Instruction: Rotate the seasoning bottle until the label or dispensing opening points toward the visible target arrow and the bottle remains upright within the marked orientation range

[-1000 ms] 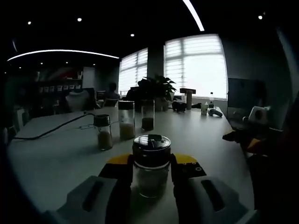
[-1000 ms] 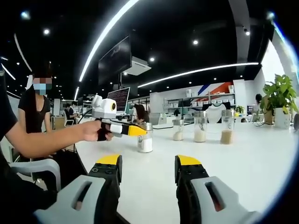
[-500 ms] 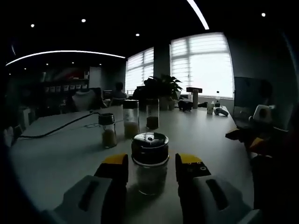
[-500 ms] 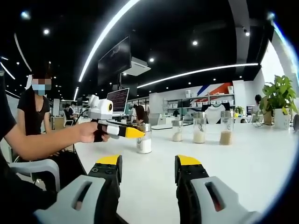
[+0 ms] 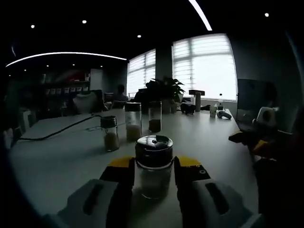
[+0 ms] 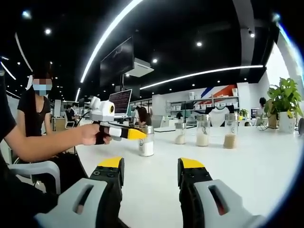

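Standing upright on the white surface [image 5: 57,166], the clear glass seasoning bottle with a black dispensing lid [image 5: 154,164] sits between the yellow-tipped jaws of the left hand-held gripper [image 5: 154,167]. Half a second ago those jaws stood visibly apart from the glass; now they have drawn in against its sides, so the left hand-held gripper appears to hold the bottle. By this judgement a grasp is re-formed for a further increment of rotation; no target arrow can be made out. The right hand-held gripper [image 6: 150,172] hovers with jaws wide and nothing between them, unchanged. Three further glass spice jars [image 5: 127,126] stand in a row beyond the bottle, near but apart, leaving room for turning in place. Open surface lies on both sides; its edge is well off.
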A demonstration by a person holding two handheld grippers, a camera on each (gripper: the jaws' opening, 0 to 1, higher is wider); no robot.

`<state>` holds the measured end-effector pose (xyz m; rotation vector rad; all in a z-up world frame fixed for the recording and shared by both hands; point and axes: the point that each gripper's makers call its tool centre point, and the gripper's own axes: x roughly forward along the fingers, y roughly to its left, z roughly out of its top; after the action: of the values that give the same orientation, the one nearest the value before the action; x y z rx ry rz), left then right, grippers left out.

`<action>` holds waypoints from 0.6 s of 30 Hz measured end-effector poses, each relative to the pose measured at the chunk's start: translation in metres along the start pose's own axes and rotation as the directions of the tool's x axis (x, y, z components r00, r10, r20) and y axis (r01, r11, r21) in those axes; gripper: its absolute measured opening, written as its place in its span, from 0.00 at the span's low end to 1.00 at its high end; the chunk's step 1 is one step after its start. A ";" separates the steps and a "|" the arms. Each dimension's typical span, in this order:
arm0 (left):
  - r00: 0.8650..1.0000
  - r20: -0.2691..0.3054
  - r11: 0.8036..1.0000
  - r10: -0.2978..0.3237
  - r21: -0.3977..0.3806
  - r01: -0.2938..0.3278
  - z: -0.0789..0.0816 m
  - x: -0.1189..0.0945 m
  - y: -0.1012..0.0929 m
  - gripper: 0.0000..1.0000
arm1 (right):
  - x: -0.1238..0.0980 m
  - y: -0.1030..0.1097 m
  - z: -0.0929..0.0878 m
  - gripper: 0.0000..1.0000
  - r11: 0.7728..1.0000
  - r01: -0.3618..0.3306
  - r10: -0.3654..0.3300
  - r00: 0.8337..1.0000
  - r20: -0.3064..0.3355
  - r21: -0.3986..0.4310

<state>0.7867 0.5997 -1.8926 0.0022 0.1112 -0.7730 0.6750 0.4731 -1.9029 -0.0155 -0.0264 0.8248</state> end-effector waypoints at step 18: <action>0.984 0.062 0.986 0.165 0.008 -0.165 0.002 -0.025 -0.027 0.87 | 0.029 -0.025 0.008 0.41 0.999 -0.035 0.036 0.999 -0.030 0.031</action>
<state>0.7508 0.5979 -1.8873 0.0002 0.0466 -0.6075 0.7126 0.4776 -1.8937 0.0007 0.0150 0.8599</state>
